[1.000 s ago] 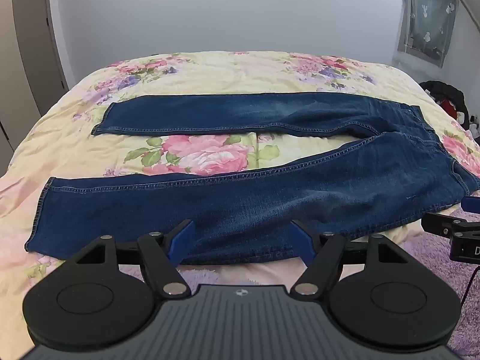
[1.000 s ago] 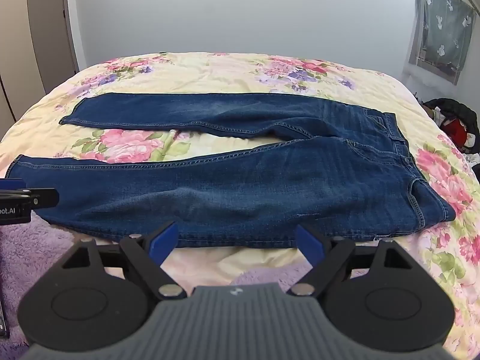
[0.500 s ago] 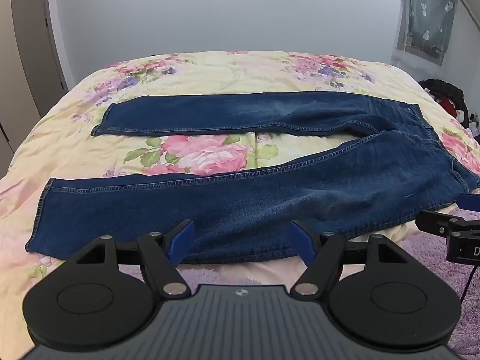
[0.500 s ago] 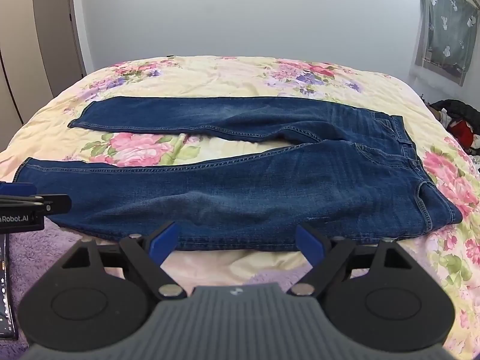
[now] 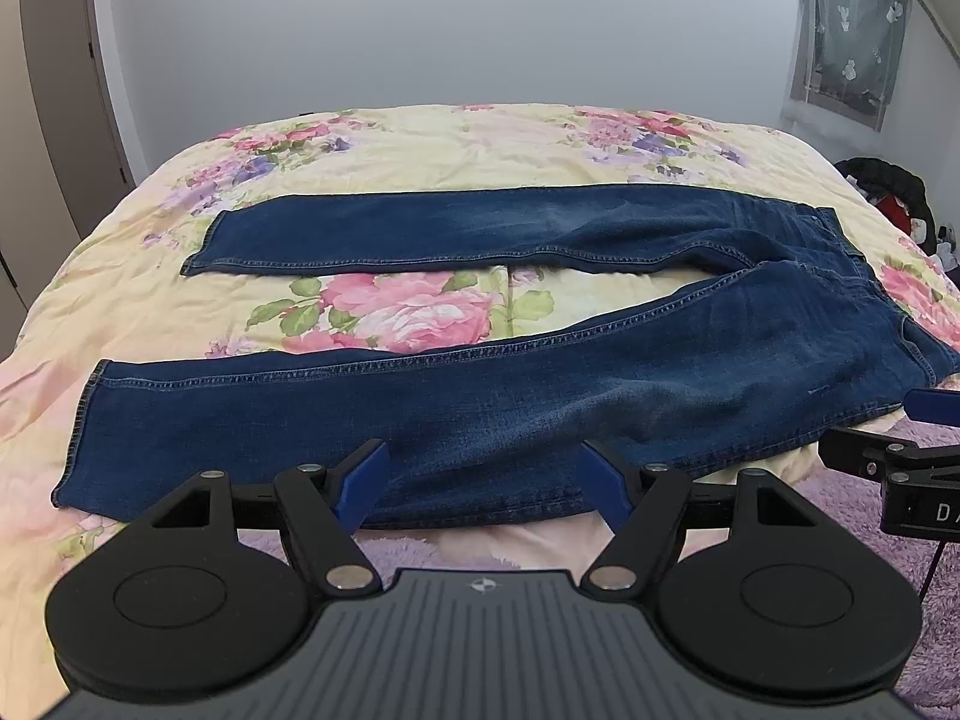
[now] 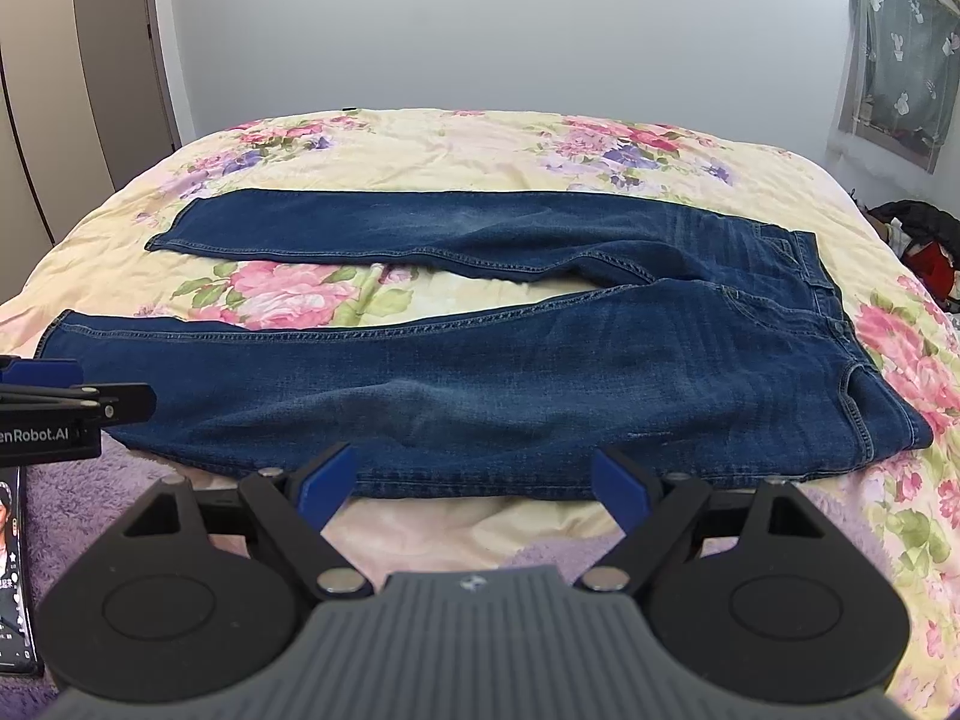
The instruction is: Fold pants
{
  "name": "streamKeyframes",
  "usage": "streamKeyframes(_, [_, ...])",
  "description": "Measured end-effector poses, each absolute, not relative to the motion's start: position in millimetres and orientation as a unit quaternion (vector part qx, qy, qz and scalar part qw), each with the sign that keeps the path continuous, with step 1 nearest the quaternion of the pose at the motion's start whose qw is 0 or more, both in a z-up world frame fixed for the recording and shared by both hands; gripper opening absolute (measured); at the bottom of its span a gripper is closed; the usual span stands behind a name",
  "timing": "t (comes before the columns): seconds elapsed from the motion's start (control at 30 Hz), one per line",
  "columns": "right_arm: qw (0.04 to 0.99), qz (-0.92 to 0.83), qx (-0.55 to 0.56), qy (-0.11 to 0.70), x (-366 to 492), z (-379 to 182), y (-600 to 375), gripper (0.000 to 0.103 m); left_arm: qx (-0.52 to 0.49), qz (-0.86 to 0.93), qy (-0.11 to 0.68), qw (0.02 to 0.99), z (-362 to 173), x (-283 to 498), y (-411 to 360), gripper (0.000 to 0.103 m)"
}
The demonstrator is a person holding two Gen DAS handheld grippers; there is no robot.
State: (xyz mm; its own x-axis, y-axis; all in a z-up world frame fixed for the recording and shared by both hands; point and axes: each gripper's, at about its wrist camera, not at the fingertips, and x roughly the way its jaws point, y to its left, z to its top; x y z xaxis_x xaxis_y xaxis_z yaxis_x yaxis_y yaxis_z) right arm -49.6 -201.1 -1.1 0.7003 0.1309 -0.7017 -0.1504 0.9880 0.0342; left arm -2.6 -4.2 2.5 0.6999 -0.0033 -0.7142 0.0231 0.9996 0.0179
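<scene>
Left wrist view, flat denim pants (image 5: 510, 408), floral quilt (image 5: 420, 144), both grippers spread, empty.

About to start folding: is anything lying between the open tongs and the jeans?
Nothing visible. Left tongs and right tongs both face the jeans' near edge, with only bare bedspread between.

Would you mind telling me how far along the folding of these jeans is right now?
Done: the jeans lie flat on the bed, legs spread apart, waist to the right. In hand: nothing; the left gripper and right gripper are both open at the near edge, holding no cloth. Left: every fold, starting with laying one leg over the other.
</scene>
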Motion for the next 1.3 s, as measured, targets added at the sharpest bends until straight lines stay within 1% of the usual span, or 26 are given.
streamKeyframes(1.3, [0.921,0.082,-0.015,0.381,-55.3,-4.5,-197.9,0.082,0.014,-0.008,0.386,0.922,4.2,-3.8,-5.9,0.084])
